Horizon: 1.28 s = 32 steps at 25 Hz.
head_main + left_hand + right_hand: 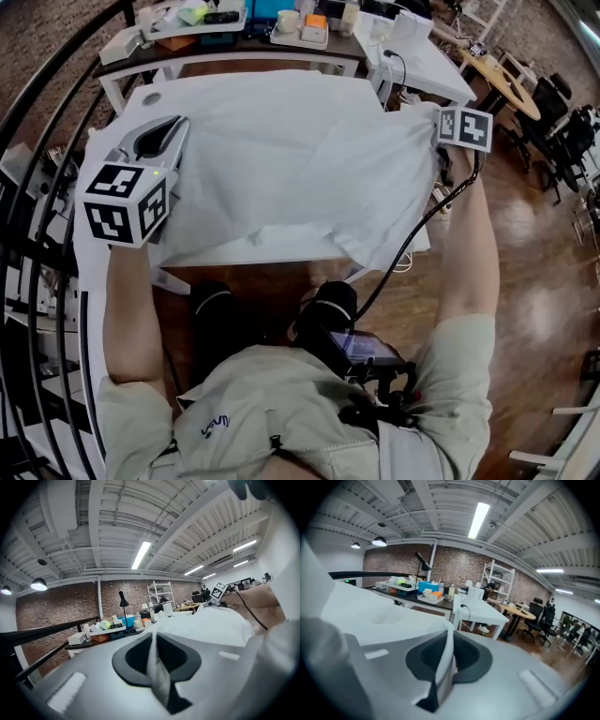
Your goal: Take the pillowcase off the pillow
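Note:
The white pillowcase (300, 159) is stretched over the white table (142, 97), held up at its two near corners. My left gripper (176, 129) is shut on the left corner; in the left gripper view a strip of the cloth (157, 667) is pinched between the jaws of that gripper (158, 679). My right gripper (439, 120) is shut on the right corner, with a fold of the pillowcase (445, 658) clamped in its jaws (440, 677). The cloth bulges in the left gripper view (211, 625). Whether the pillow is inside is hidden.
A cluttered dark table (234, 28) stands behind the white one, and a white desk (422, 61) is at the back right. A black railing (37, 112) runs along the left. A black cable (422, 225) hangs from the right gripper. Office chairs (562, 122) stand on the wooden floor at the right.

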Motion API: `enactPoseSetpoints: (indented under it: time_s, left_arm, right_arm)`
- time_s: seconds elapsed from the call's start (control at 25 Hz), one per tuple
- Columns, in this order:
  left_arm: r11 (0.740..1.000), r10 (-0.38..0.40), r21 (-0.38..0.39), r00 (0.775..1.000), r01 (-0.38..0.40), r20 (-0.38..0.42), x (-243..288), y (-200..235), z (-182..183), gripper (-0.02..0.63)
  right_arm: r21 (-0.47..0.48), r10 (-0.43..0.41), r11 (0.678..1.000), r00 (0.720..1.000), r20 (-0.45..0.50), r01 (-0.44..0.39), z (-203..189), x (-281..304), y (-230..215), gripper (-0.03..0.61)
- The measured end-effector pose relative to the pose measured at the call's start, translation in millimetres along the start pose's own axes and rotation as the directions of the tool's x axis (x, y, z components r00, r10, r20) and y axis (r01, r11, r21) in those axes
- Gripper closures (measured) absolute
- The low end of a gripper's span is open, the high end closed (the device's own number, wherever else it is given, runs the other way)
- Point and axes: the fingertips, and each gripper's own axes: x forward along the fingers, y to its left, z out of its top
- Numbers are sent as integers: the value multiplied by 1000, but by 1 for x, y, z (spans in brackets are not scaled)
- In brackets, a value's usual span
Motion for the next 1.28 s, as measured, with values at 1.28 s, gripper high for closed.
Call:
enactPoseSetpoints:
  time_s: [1.28]
  left_arm:
    - [932,-161,298,973,205,-164,-45,-102,-46,546]
  right_arm:
    - [-699,482,564,863,-153,-439,-105,-187,234,572]
